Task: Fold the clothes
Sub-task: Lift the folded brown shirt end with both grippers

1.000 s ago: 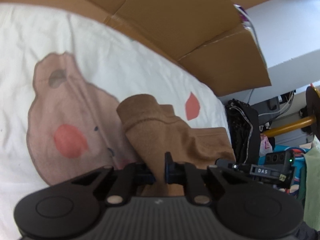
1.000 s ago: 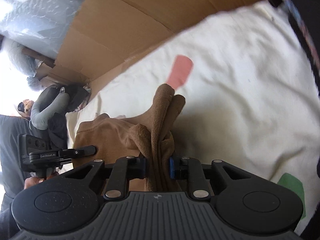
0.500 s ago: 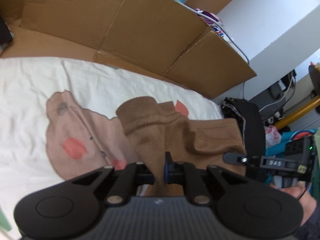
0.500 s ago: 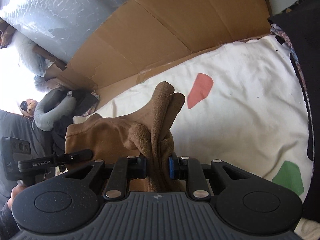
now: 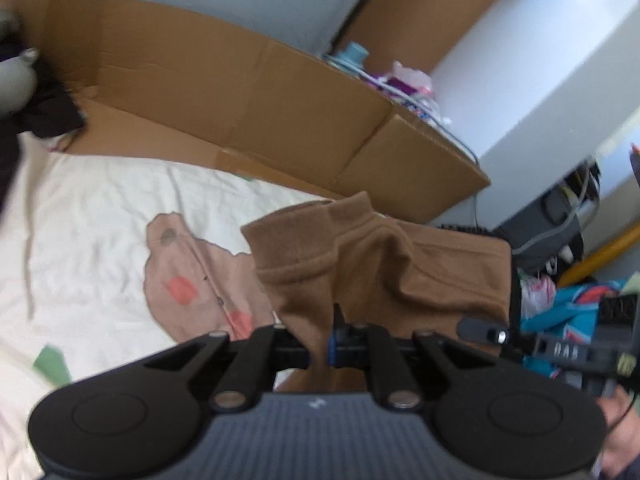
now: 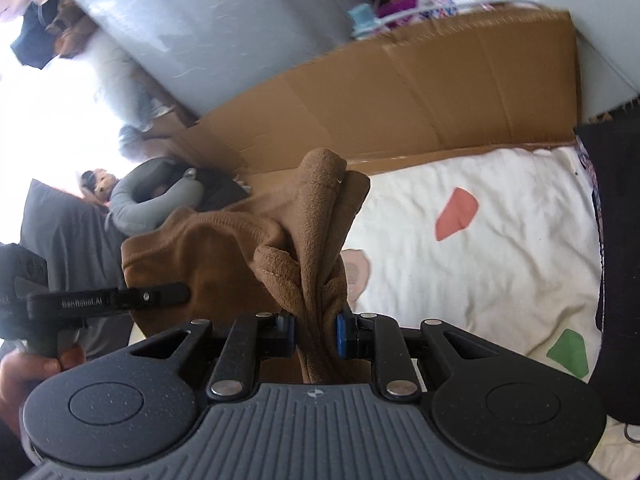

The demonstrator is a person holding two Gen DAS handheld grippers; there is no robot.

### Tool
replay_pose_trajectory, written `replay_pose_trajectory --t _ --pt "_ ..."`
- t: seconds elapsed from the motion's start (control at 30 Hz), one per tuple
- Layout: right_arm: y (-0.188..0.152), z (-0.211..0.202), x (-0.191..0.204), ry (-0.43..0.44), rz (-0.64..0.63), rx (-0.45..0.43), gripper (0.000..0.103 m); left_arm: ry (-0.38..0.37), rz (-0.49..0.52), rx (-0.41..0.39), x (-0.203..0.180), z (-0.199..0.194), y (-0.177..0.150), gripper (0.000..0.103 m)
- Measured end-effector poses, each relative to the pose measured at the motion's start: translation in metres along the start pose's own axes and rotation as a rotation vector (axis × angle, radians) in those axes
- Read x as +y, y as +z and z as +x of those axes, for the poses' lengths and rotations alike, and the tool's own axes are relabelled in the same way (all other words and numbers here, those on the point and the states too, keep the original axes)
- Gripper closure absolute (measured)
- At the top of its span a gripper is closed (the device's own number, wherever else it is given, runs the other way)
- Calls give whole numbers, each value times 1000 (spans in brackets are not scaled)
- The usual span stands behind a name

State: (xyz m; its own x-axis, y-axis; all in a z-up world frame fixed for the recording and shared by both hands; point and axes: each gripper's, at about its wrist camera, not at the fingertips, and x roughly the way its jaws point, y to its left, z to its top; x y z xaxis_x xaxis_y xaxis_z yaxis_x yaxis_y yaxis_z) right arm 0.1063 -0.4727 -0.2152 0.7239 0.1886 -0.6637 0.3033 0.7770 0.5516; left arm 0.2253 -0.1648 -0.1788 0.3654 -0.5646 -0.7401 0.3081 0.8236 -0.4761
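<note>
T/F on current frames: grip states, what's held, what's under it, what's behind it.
1. Both grippers are shut on the brown garment. True: left gripper and right gripper each pinch it.
2. The garment lies flat on the sheet. False: it hangs bunched between the grippers.
3. The white sheet below has coloured patches. True.
4. A wooden headboard stands behind the sheet. False: it is a cardboard box.

The right gripper [image 6: 316, 338] has its jaws clamped on a bunched fold of the brown garment [image 6: 316, 240], which stands up above the white sheet [image 6: 500, 264] with its coloured patches. The left gripper [image 6: 108, 300] reaches in beside the cloth. A cardboard wall [image 6: 420, 92] stands behind.
</note>
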Motion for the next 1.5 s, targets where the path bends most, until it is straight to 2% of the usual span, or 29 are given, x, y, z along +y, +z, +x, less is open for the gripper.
replay_pose_trajectory --t 0.23,0.5,0.73,1.1,1.5 --pt "19 -49 45 3 -57 -15 85 31 37 -22 -42 -57 4 96" --pt "55 -125 90 -15 -71 -103 86 36 62 -85 -94 -129 34 97" --pt "64 -191 123 -33 -113 -170 86 12 119 -131 -141 -176 42 97" --pt "48 -248 142 -65 -200 -170 86 10 146 -127 -181 -192 18 97" --pt "34 -278 108 -62 -165 -212 86 -37 183 -101 -208 -175 15 97"
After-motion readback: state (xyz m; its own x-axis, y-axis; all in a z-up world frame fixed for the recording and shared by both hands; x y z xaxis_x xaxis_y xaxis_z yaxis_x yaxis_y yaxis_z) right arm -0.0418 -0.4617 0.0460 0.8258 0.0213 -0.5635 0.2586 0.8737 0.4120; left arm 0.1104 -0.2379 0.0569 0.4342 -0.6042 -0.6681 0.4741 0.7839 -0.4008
